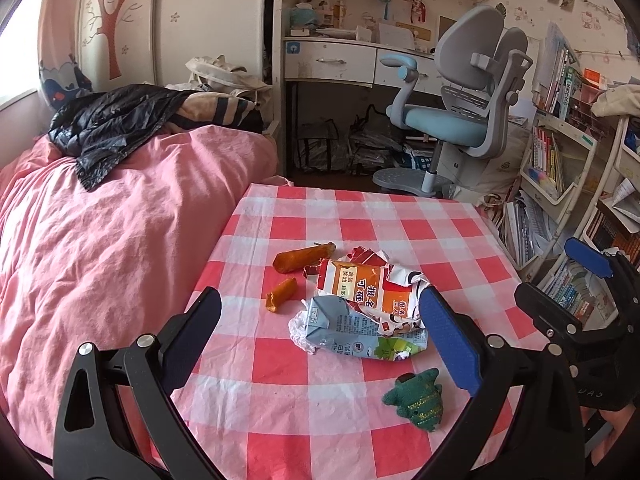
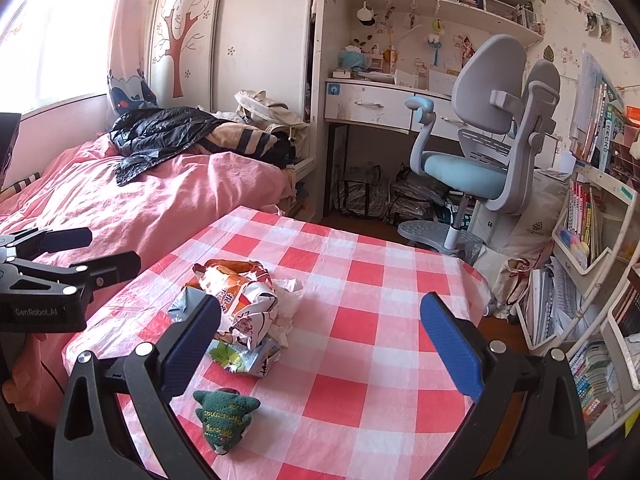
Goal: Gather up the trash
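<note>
On the red-and-white checked table (image 1: 360, 208) lie a crumpled orange-and-white snack wrapper (image 1: 368, 284), a flattened grey-blue carton (image 1: 352, 332) and two orange peel pieces (image 1: 302, 258) (image 1: 280, 294). My left gripper (image 1: 320, 336) hovers open over the near side of this pile, nothing between its fingers. The right gripper (image 1: 576, 284) shows at the table's right edge. In the right wrist view my right gripper (image 2: 320, 340) is open above the table, the wrapper (image 2: 240, 296) and carton (image 2: 244, 354) just inside its left finger (image 2: 196, 336). The left gripper (image 2: 80, 252) is at the left there.
A small green plush toy (image 1: 416, 402) (image 2: 224, 414) lies near the table's front. A pink bed (image 1: 100, 240) with a black jacket (image 1: 116, 120) borders the table on the left. A desk chair (image 1: 460, 108) and crowded bookshelves (image 1: 560, 168) stand behind and to the right.
</note>
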### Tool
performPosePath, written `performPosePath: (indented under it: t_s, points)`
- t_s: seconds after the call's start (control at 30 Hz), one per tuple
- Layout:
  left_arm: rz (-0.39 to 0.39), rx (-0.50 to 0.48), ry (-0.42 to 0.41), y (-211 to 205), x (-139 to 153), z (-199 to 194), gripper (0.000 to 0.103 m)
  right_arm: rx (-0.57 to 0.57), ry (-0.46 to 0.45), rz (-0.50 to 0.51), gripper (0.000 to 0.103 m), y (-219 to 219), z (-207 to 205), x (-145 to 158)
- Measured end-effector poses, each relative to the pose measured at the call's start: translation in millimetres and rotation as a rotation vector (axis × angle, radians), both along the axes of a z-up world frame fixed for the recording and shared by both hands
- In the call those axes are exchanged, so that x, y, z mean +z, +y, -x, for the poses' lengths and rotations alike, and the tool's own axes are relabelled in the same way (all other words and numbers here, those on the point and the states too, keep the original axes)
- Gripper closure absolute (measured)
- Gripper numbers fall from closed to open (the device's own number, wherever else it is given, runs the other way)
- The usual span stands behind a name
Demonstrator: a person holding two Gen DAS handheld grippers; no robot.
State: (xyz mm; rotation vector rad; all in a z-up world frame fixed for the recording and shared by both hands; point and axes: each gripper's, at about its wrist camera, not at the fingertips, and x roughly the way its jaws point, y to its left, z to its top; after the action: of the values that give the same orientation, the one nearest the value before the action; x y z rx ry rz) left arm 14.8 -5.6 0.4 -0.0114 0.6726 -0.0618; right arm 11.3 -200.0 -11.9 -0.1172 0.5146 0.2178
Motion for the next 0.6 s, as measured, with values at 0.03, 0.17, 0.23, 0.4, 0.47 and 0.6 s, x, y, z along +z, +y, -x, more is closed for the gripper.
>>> performPosePath:
  t_s: [0.03,0.17,0.23,0.4,0.47,0.6]
  points:
    - [-0.006,0.008,0.004,0.7,-0.6,-0.7,0.007,0.008,0.005,0.004,0.007,1.4,0.2,-0.7]
    - [-0.016,0.069,0.039,12.3,-5.4,-4.7,0.007,0.037,0.038,0.019,0.007,7.0,-1.5,-5.9]
    - [0.003,0.099,0.051,20.8,-6.3,-6.0,0.007,0.059,0.085,0.023,0.007,10.8,-4.5,-13.6]
    - [0.022,0.137,0.048,30.4,-5.5,-7.0,0.007,0.144,0.287,0.011,0.007,24.4,-18.5,-47.0]
    - [0.022,0.134,0.052,28.7,-6.3,-8.8,0.007,0.177,0.341,0.033,0.007,33.0,-18.5,-58.7]
    - [0.006,0.121,0.059,23.8,-5.4,-9.5,0.007,0.222,0.396,0.081,0.007,46.7,-14.1,-75.8]
